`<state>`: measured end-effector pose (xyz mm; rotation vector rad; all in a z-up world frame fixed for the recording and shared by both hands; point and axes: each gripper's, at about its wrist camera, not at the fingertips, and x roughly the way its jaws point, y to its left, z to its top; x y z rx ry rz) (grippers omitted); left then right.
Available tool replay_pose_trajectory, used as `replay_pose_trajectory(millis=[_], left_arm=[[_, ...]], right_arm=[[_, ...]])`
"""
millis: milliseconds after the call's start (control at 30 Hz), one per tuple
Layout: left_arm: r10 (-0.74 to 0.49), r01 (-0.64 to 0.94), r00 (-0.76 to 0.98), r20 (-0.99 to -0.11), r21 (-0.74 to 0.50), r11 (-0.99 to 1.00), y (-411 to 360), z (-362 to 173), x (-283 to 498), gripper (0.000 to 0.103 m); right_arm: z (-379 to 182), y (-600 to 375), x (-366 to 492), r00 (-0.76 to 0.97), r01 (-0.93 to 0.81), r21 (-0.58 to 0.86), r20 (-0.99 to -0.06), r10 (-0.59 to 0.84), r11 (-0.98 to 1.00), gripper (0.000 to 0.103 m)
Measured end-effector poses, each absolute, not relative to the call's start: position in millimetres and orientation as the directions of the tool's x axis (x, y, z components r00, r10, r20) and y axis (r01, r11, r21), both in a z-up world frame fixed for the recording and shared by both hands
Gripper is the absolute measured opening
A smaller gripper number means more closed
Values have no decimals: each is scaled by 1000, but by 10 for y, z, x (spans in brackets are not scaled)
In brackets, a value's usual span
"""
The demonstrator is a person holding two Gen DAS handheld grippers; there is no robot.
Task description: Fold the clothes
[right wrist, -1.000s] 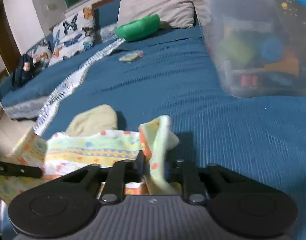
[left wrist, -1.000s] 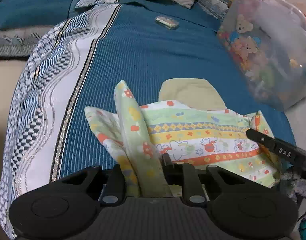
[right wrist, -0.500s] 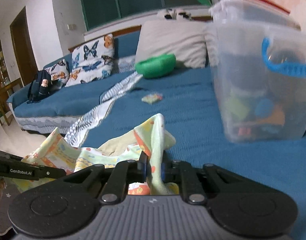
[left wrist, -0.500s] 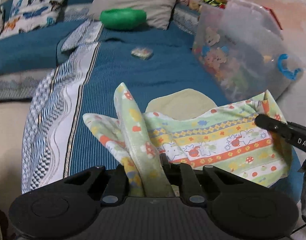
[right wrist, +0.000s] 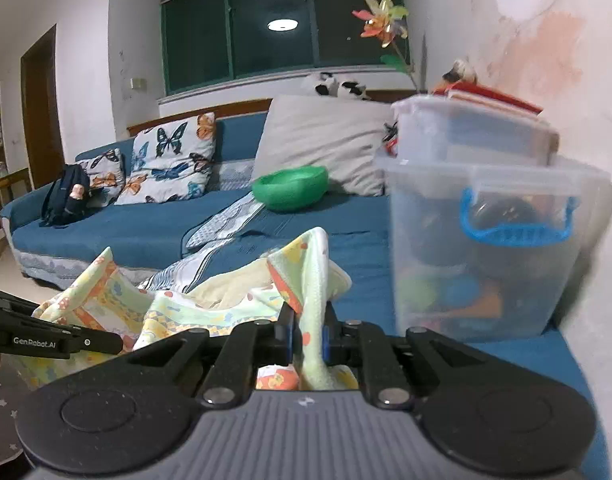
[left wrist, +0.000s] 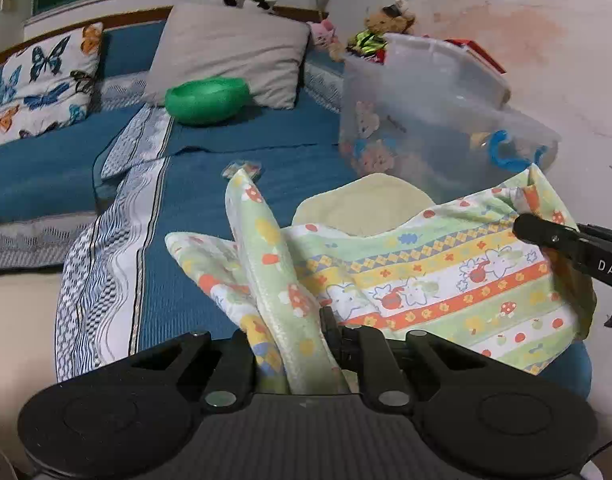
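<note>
A small printed garment (left wrist: 446, 280), pale green with yellow and orange bands, hangs stretched between both grippers above the blue bed cover (left wrist: 210, 196). My left gripper (left wrist: 294, 340) is shut on its left corner, which sticks up in a fold between the fingers. My right gripper (right wrist: 308, 340) is shut on the opposite corner; its black finger (left wrist: 566, 240) shows at the right edge of the left wrist view. The left gripper's finger (right wrist: 58, 340) appears at the left of the right wrist view. A pale yellow cloth (left wrist: 366, 208) lies on the bed behind the garment.
A clear plastic bin (left wrist: 438, 128) with a blue handle, holding toys, stands on the bed at the right, with a smaller box (right wrist: 474, 132) on top. A green bowl (left wrist: 206, 100), grey pillow (left wrist: 230, 48), butterfly cushions (left wrist: 46, 80) and small packet (left wrist: 242, 168) lie farther back.
Both grippers have risen with the garment, lifting it off the bed and spreading it wider. The views now tilt up to show the pillows, the window and the wall.
</note>
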<state>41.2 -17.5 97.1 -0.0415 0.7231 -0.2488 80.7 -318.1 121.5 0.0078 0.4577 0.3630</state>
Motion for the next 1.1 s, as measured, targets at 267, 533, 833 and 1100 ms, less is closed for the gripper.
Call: replay_pose_trajectory(millis=[267,533,833,1100], left_arm=[[-232,242,738,-634,-73,968,-362,1101,429,14],[-226,258,734,-640,-44,965,-486,1074,459,15],[-213,256,720,-661,-32,966,-525,971,514,18],[-120,206,708,-696,42,978,-574,706,608,59]], right_arm=[[1386,-3277,682,869,-308,37,-397,297,951,11],[1390,-3350,625,880,-282,21,-393,267,959,11],[1235,-3398,670,872,-270,22,-419,254,963,11],[856,-3446,851,841,-187,26,-513,174,982,20]])
